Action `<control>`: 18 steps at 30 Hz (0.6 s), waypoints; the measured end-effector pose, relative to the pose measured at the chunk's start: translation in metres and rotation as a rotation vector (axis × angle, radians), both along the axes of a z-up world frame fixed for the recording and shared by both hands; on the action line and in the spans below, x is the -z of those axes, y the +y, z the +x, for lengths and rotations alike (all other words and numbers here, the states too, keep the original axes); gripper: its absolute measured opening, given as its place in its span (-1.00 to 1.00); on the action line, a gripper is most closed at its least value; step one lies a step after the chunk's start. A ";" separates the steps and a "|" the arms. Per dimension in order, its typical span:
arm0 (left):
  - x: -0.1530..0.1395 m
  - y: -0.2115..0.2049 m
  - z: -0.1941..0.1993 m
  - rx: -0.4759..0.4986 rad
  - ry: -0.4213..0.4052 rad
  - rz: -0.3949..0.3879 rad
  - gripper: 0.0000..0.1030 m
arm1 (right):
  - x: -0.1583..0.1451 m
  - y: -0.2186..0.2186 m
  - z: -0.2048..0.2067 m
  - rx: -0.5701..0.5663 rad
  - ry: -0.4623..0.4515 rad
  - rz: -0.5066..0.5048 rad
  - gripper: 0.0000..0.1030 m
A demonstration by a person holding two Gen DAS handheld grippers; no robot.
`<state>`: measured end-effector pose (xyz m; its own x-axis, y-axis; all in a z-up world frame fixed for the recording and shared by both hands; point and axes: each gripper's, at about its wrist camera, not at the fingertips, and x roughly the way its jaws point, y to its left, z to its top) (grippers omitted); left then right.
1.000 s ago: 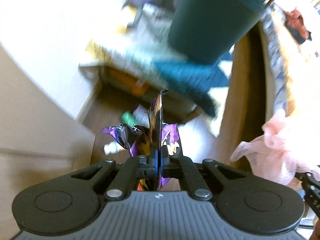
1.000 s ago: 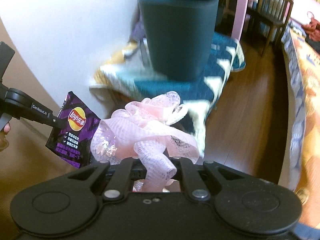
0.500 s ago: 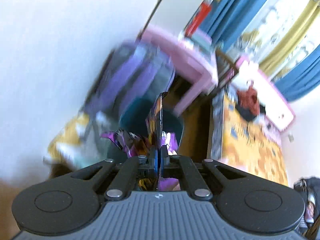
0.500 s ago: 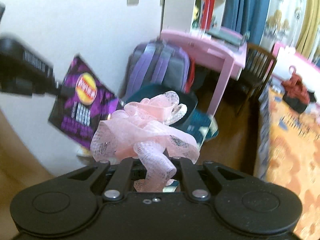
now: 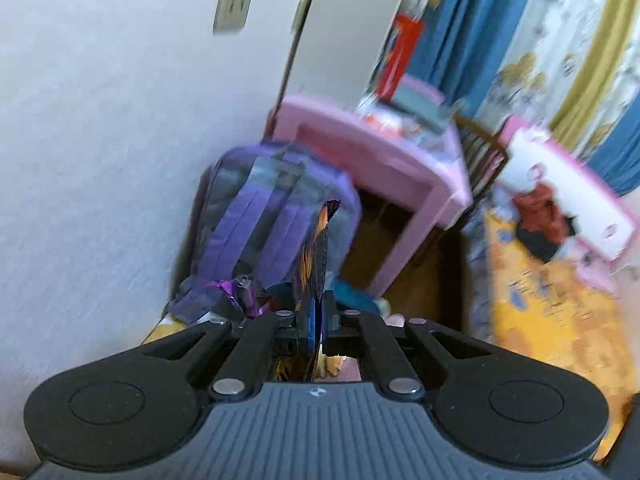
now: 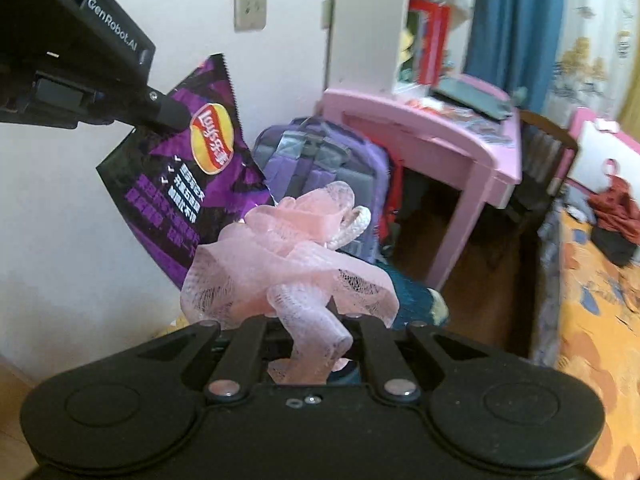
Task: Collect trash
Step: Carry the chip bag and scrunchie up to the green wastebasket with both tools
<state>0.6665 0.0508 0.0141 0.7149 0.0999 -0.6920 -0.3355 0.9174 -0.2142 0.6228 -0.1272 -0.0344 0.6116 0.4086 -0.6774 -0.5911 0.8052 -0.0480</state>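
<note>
Behind, pink desk (image 6: 420, 120), purple backpack (image 6: 320, 160)

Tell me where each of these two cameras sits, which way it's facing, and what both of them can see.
Left wrist: on the left gripper, looking along shut fingers pinching the chip bag edge-on, toward the purple backpack and pink desk.
Right wrist: on the right gripper, shut on the pink mesh sponge; the left gripper enters upper left.
Shared: chip bag, backpack, desk, wall outlet, blue curtain.

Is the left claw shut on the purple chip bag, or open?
Shut on it. The left claw has its fingers pressed together on the chip bag, which hangs from the fingertips in the right wrist view.
</note>
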 end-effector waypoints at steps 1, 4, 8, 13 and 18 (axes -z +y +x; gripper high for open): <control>0.010 0.000 0.012 -0.011 0.020 -0.001 -0.96 | 0.010 0.002 0.014 -0.016 0.014 -0.009 -0.86; 0.046 0.000 0.042 -0.047 0.082 -0.015 -0.95 | 0.040 0.009 0.047 -0.070 0.058 -0.033 -0.85; 0.090 -0.001 0.070 -0.061 0.163 -0.009 -0.95 | 0.080 0.021 0.080 -0.130 0.106 -0.079 -0.82; 0.133 -0.011 0.094 -0.038 0.255 0.034 -0.95 | 0.120 0.027 0.110 -0.168 0.176 -0.122 -0.76; 0.167 -0.016 0.112 -0.028 0.341 0.046 -0.95 | 0.144 0.032 0.119 -0.208 0.189 -0.175 -0.63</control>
